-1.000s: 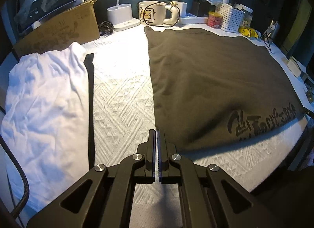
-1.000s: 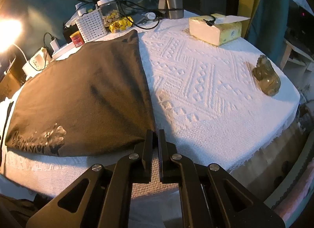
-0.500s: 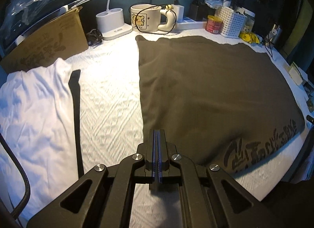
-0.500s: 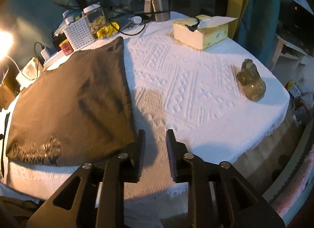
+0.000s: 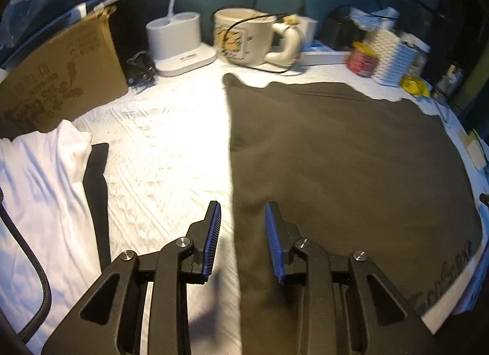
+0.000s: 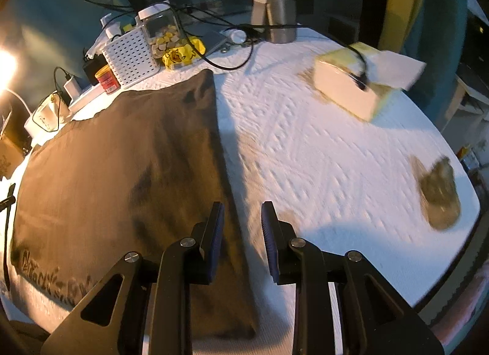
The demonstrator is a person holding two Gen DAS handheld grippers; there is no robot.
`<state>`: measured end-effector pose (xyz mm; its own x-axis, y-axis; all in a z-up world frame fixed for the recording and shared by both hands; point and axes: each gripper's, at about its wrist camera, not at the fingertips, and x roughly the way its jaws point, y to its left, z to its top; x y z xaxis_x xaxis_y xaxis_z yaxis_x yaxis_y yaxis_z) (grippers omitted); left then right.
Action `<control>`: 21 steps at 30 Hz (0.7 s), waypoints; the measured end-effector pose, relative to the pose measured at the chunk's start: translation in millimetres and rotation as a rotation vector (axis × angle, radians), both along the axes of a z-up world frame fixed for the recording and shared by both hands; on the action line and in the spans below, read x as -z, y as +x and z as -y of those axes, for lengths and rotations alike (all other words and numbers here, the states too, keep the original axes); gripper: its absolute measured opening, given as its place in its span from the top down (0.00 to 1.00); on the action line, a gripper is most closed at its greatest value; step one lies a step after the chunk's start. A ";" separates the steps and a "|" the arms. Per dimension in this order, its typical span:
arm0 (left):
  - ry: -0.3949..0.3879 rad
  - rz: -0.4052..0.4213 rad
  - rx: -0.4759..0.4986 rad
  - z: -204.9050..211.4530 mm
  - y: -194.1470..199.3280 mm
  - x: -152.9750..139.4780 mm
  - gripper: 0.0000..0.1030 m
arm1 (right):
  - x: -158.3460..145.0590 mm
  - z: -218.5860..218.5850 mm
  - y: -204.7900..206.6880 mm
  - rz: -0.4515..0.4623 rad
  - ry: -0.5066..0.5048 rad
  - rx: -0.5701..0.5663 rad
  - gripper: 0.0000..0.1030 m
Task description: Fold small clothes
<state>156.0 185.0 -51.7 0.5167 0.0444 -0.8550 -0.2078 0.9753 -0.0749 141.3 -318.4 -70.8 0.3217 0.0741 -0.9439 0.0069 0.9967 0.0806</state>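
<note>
A dark olive garment [image 5: 336,171] lies flat on the white textured cloth, with printed lettering near its front edge. My left gripper [image 5: 243,206] hovers over the garment's left edge; its jaws are opening, and the edge runs below the gap without touching the blue pads. In the right wrist view the same garment [image 6: 122,171] fills the left half. My right gripper [image 6: 242,205] stands open over the garment's right edge, one finger above the fabric and one above the bare cloth. A white garment [image 5: 39,186] lies crumpled at the far left.
A cardboard box [image 5: 61,79], a white lamp base [image 5: 180,46], a mug [image 5: 244,37] and a white basket [image 5: 391,58] line the back. A tissue box [image 6: 354,86], a metal flask [image 6: 278,3] and a small figurine [image 6: 440,196] sit to the right. A black strip [image 5: 97,190] borders the white garment.
Both grippers have opened, the right first and the left just now. Each has slid from a front corner of the dark garment farther in along its side edge.
</note>
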 end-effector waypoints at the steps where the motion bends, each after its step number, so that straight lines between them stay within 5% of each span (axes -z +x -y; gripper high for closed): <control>1: -0.007 -0.005 -0.009 -4.3 4.3 3.5 0.71 | 2.4 -1.7 4.4 -0.005 0.000 -0.001 0.74; 9: -0.062 -0.015 0.012 -8.9 19.9 16.4 0.71 | 12.2 -2.4 18.4 -0.032 -0.016 0.011 0.74; 10: -0.067 -0.009 0.033 -5.3 20.3 16.2 0.74 | 12.4 -2.2 18.3 -0.034 -0.019 0.014 0.74; 11: -0.062 -0.003 0.049 -1.9 20.2 16.0 0.91 | 12.8 -1.7 18.3 -0.036 -0.022 0.016 0.74; 12: -0.054 -0.003 0.059 0.3 21.5 16.6 0.98 | 13.1 -1.3 18.0 -0.038 -0.024 0.019 0.74; 18: 0.106 -0.007 0.019 3.1 24.0 16.9 0.98 | 12.3 -0.5 12.2 -0.040 -0.031 0.031 0.74; 21: 0.116 -0.013 0.015 0.0 23.1 17.5 0.98 | 11.3 -1.0 7.7 -0.042 -0.033 0.034 0.74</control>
